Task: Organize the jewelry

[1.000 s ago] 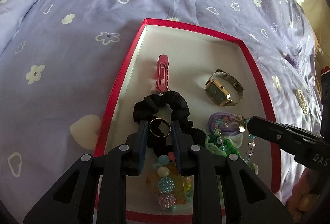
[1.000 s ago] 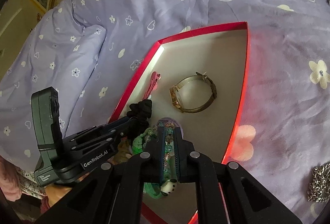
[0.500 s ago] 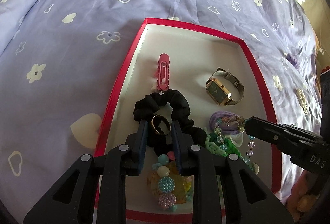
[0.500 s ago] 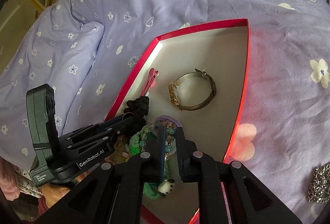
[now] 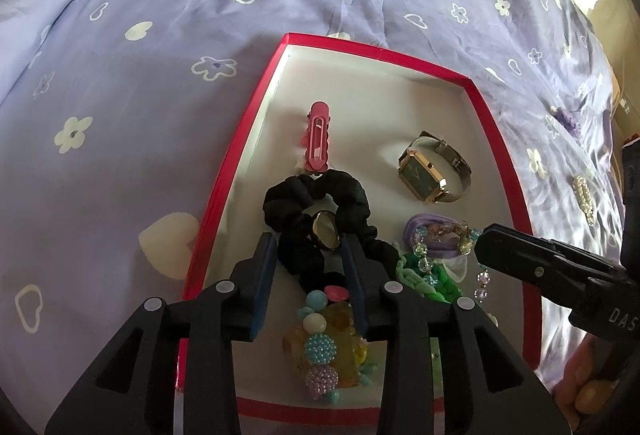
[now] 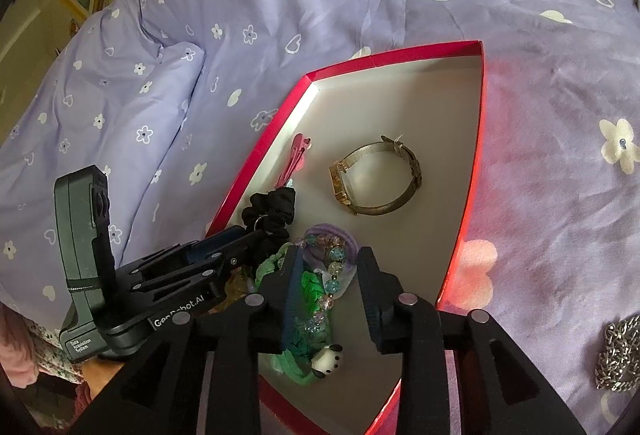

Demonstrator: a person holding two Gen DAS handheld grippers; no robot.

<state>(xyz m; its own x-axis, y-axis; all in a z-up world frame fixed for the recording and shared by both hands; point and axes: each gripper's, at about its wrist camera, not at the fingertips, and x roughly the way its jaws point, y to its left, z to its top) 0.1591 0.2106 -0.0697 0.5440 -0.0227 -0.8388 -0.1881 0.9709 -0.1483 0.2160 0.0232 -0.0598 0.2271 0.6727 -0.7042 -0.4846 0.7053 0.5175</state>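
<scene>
A red-rimmed box (image 5: 218,195) with a white floor lies on the purple bedspread. In it are a pink hair clip (image 5: 317,143), a gold watch (image 5: 434,167), a black scrunchie (image 5: 316,211), a gold ring (image 5: 326,231) lying on the scrunchie, a beaded bracelet (image 6: 334,267), green hair ties (image 6: 310,315) and a beaded hair tie (image 5: 324,343). My left gripper (image 5: 312,247) is open over the scrunchie, the ring loose between its fingers. My right gripper (image 6: 330,275) is open over the beaded bracelet, which lies on the pile.
A silver chain (image 6: 618,355) lies on the bedspread right of the box. A pearl clip (image 5: 583,195) and a purple flower piece (image 5: 566,117) lie further off. A folded duvet (image 6: 120,107) rises at the left. The box's far half holds only the watch.
Both grippers have opened. The left one has let go of the ring, which now lies tilted on the scrunchie. The right one has let go of the beaded bracelet onto the pile.
</scene>
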